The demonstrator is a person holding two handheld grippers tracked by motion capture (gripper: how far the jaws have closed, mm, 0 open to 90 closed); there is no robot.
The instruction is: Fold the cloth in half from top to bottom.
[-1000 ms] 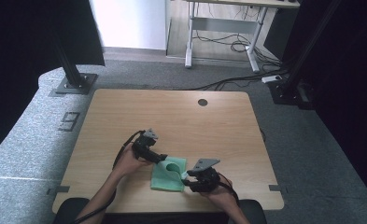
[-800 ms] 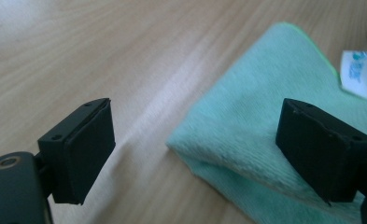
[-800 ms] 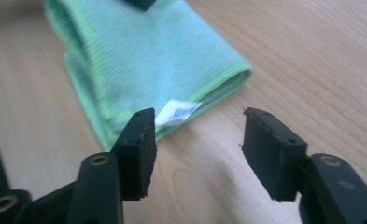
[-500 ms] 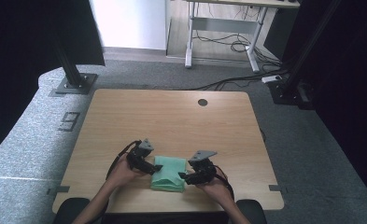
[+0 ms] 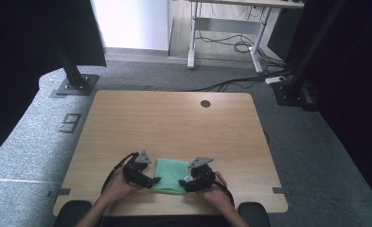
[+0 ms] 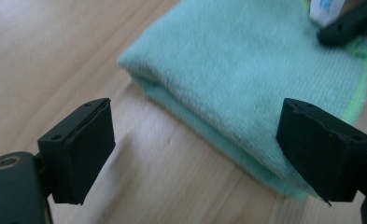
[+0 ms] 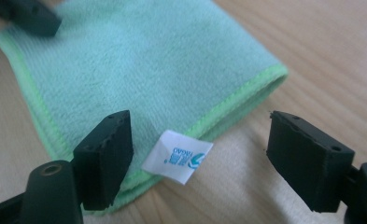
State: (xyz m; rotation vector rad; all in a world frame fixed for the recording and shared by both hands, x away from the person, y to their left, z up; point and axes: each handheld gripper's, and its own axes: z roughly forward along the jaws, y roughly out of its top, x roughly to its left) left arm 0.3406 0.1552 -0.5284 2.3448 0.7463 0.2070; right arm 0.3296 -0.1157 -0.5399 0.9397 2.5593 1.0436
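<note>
Flanking folded cloth [image 5: 170,175], tools apart

Light wooden table [image 5: 174,123], round dark hole [image 5: 205,103] near far edge, folded green cloth [image 5: 171,175] flat by near edge

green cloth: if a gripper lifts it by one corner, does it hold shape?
Probably not. The cloth is soft, fuzzy fabric folded in layers, so it would likely droop and unfold. It looks light. Pushed, it may bunch rather than slide on the wood table.
</note>
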